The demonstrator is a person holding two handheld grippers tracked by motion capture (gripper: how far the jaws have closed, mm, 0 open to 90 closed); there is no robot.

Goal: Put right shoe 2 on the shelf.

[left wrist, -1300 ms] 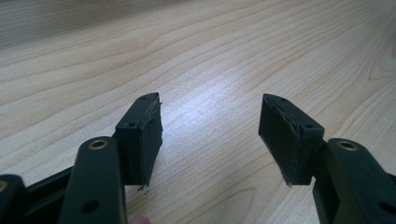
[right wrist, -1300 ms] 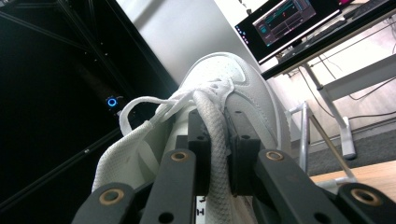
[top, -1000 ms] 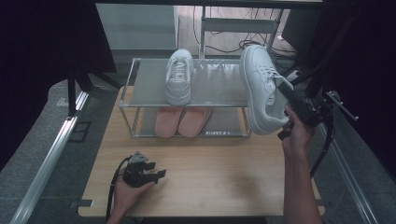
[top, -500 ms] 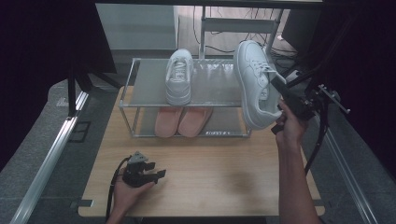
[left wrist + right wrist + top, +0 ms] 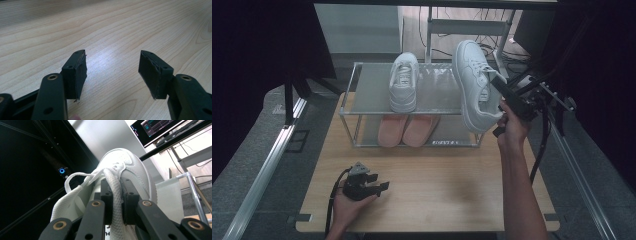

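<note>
Near the table's front edge, the left gripper point(image 5: 382, 187) is rested with jaws spread, nothing between them. Farther back, the white sneaker point(image 5: 474, 85) is pinched by its tongue in the right gripper point(image 5: 502, 92), held tilted over the shoe rack point(image 5: 349, 95). It should be levelled and lowered sole-down beside the other sneaker point(image 5: 404, 82), with no early release.

My left hand point(image 5: 346, 202) rests low at the near left, gripping the left tool point(image 5: 379, 187), which points right with its jaws standing wide apart and nothing between them. My right forearm extends forward, raised. The right tool point(image 5: 498, 86) points forward-left, jaws clamped narrow around its load.
</note>
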